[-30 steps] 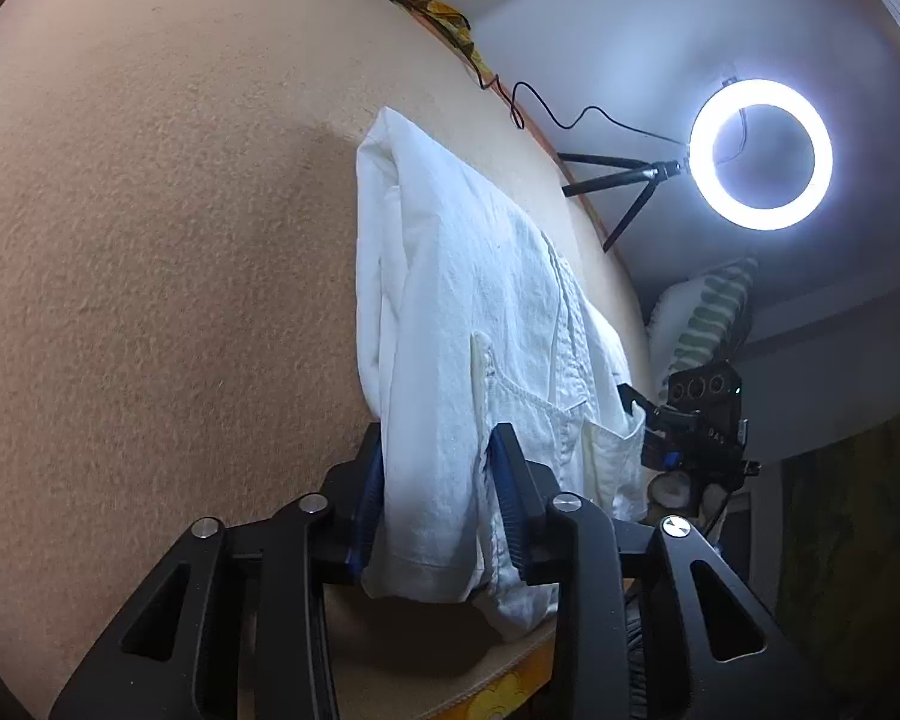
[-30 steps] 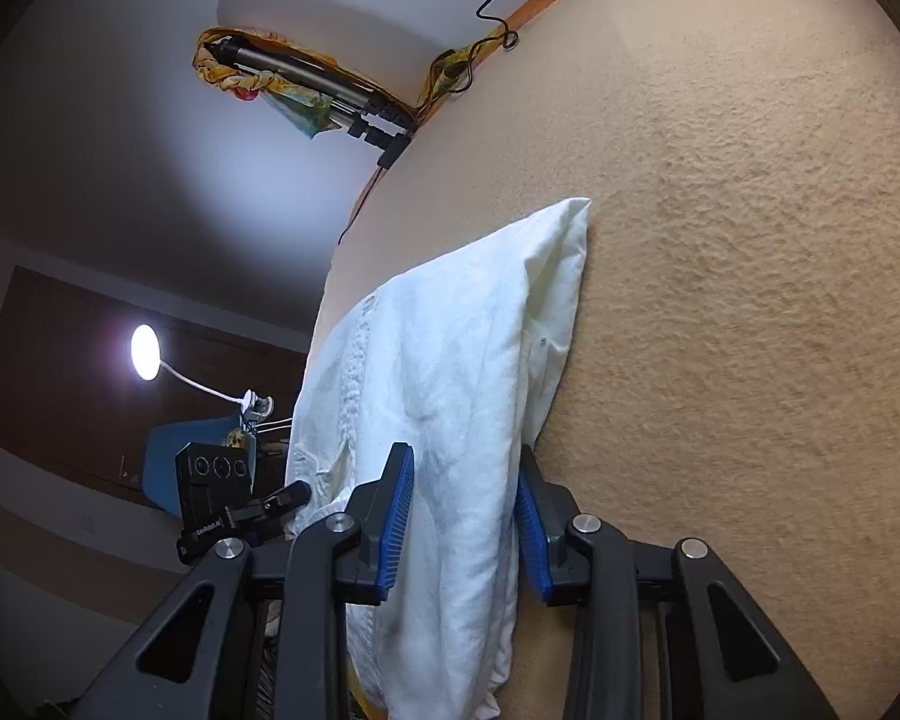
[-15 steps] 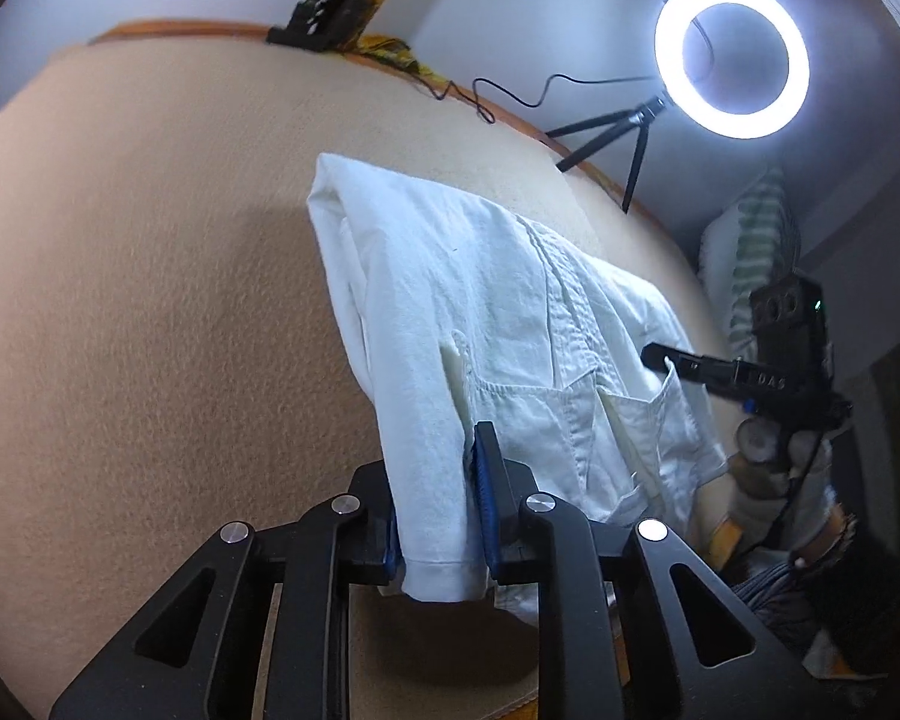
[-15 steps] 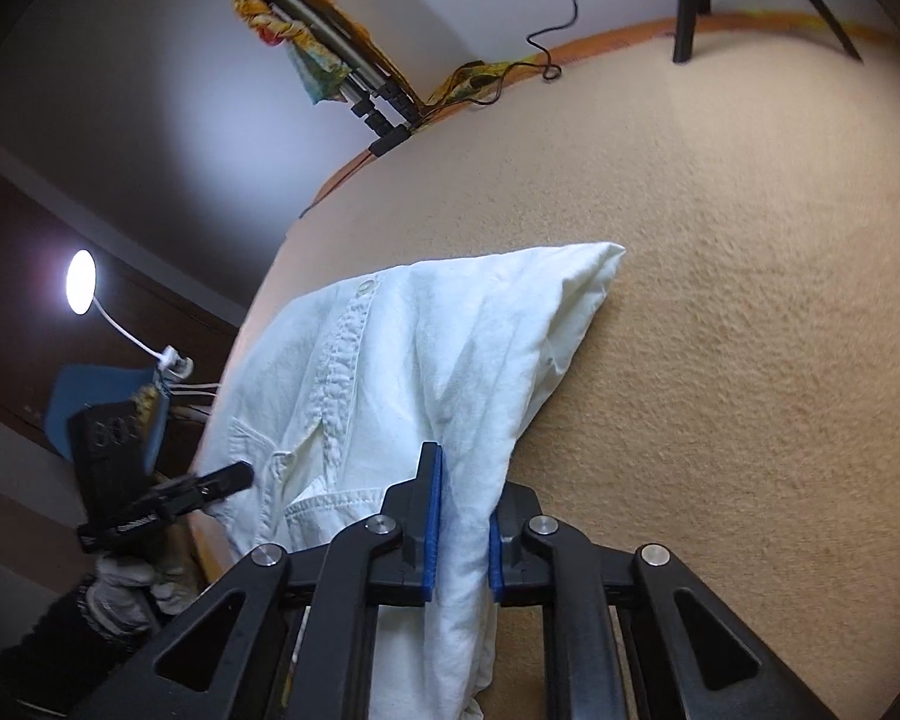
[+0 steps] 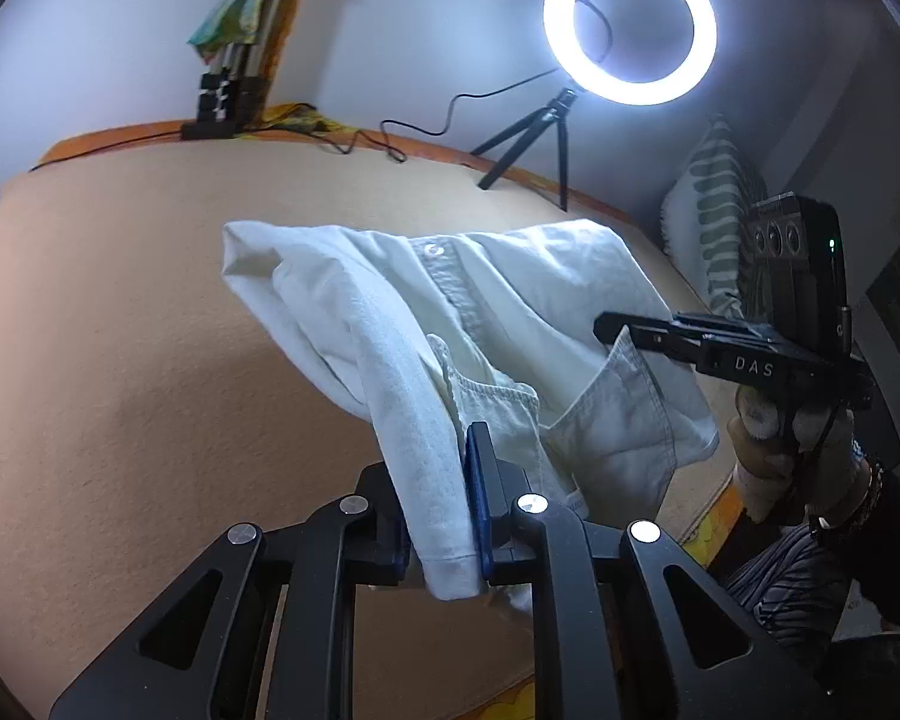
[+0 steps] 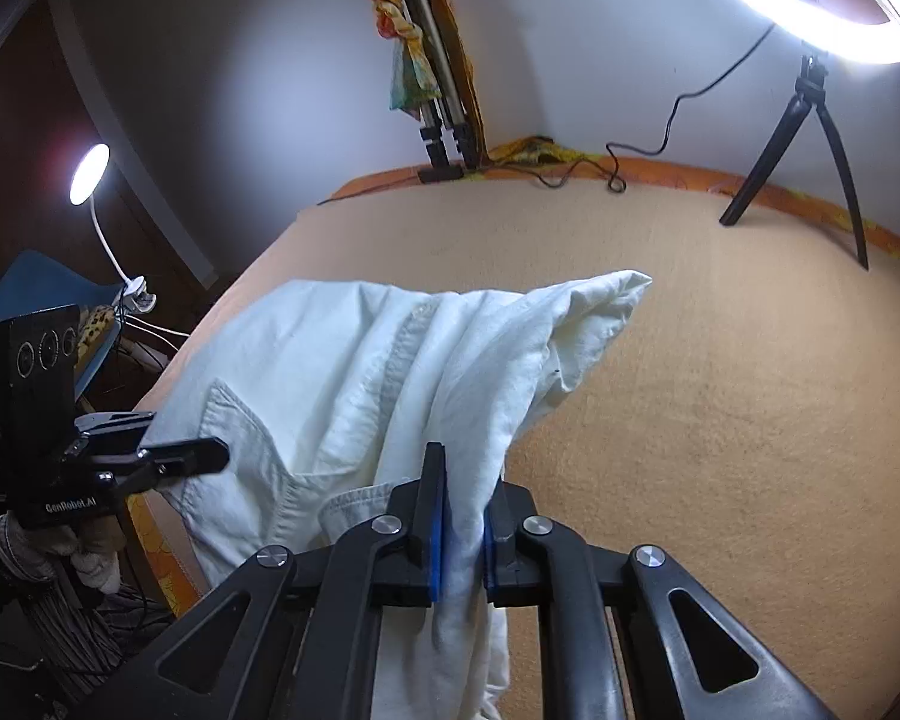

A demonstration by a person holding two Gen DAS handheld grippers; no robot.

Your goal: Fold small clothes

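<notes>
So both the left gripper [image 5: 444, 516] and right gripper [image 6: 463, 531], jaws just closing, pinch the white shirt [image 5: 510, 300] over a tan blanket [image 5: 120, 360], ring light [image 5: 630, 24] by the wall.

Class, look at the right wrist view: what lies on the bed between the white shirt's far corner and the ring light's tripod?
Only bare tan blanket separates the white shirt from the tripod; the right wrist view shows it.
</notes>
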